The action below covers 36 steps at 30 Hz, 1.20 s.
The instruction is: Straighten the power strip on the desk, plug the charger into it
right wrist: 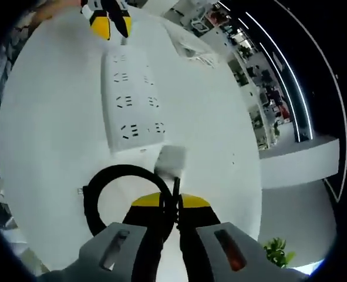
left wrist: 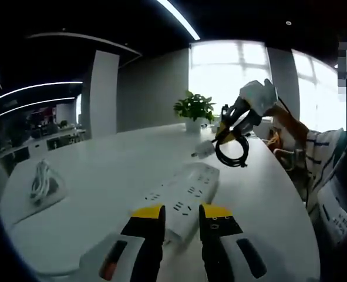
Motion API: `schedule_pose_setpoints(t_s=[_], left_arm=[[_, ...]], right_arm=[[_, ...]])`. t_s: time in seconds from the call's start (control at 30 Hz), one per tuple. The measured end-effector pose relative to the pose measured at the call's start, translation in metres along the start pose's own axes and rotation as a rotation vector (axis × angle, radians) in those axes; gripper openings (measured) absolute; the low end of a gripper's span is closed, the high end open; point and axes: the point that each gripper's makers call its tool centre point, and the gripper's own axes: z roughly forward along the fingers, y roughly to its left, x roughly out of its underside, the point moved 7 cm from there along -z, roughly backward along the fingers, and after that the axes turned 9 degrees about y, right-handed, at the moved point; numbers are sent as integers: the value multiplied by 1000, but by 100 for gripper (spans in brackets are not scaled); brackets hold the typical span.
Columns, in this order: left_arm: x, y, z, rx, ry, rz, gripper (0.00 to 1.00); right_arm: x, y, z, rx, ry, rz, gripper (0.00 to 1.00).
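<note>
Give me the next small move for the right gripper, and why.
Probably lower the right gripper toward the power strip and line the white charger up over a near socket. Its jaws are shut on the black cable, with the charger hanging just short of the strip's end. The left gripper sits at the strip's other end.

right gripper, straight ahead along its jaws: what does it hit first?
Probably the power strip. The right gripper is shut on the charger cable, with the white plug body leading and aimed at the strip's near end. Depth is unclear, but nothing else sits between them.
</note>
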Motion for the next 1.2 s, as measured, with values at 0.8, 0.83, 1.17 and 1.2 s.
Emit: schedule_pose_setpoints(t_s=[0.8,0.83,1.17,1.2], left_arm=[[3,0,1,-1,9,2,23],[3,0,1,0,8,2,23],[3,-1,2,1,9,3,23],[3,-1,2,0,10,2,23]], right_arm=[[-32,22,-25,-112,28,-132,7],[-32,22,-24,-115,32,-136,8],[-36,24,-23,-133,47,-174,8],[-37,23,-23,-130,49,-181,8]])
